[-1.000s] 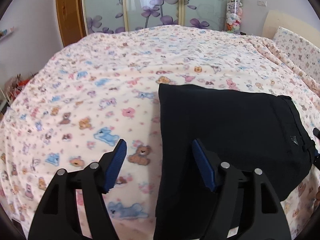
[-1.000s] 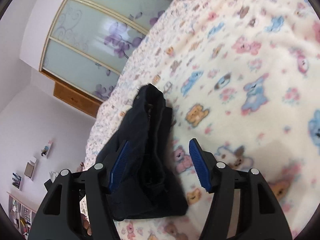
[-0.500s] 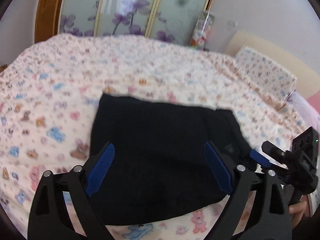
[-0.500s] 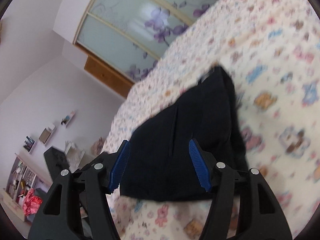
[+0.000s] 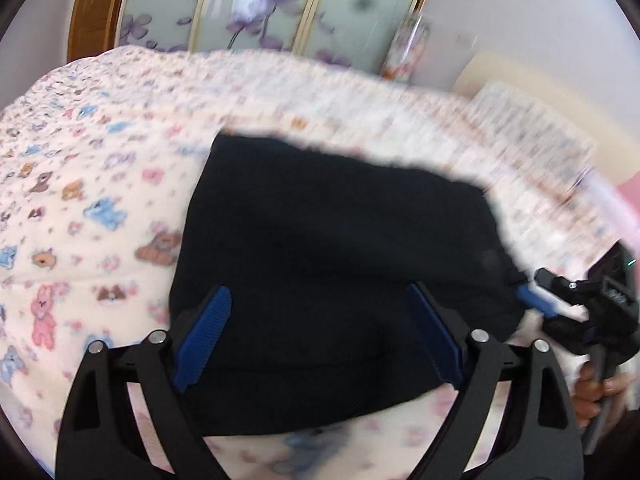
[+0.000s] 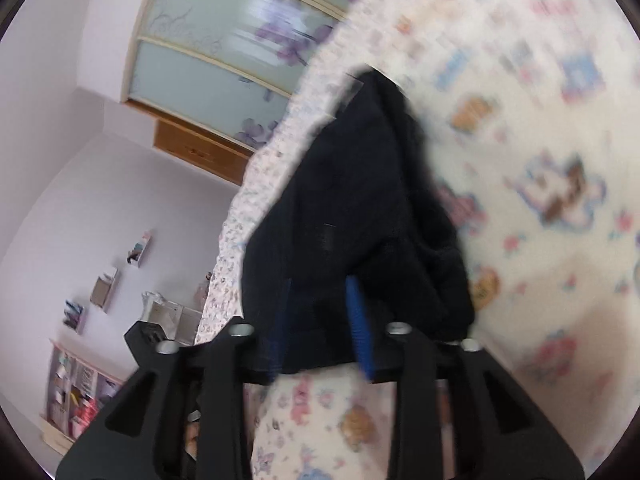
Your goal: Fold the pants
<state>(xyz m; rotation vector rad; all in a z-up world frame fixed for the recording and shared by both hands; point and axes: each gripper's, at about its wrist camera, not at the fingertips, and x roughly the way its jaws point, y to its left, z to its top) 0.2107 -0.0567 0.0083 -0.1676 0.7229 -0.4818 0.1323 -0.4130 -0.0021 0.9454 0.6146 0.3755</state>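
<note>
The black pants [image 5: 336, 264] lie as a compact folded bundle on the teddy-print blanket [image 5: 92, 208], near the bed's front edge. The right gripper [image 6: 320, 324] seems, through the blur, to be pinched on the bundle's end, its blue pads narrowed onto dark cloth. The left gripper [image 5: 320, 336] hangs above the near edge with jaws wide apart and nothing between them. To fold well, seat the left pads on the near corner so both ends lift level, then carry the edge over squarely.

No text, label or number can be read anywhere.
</note>
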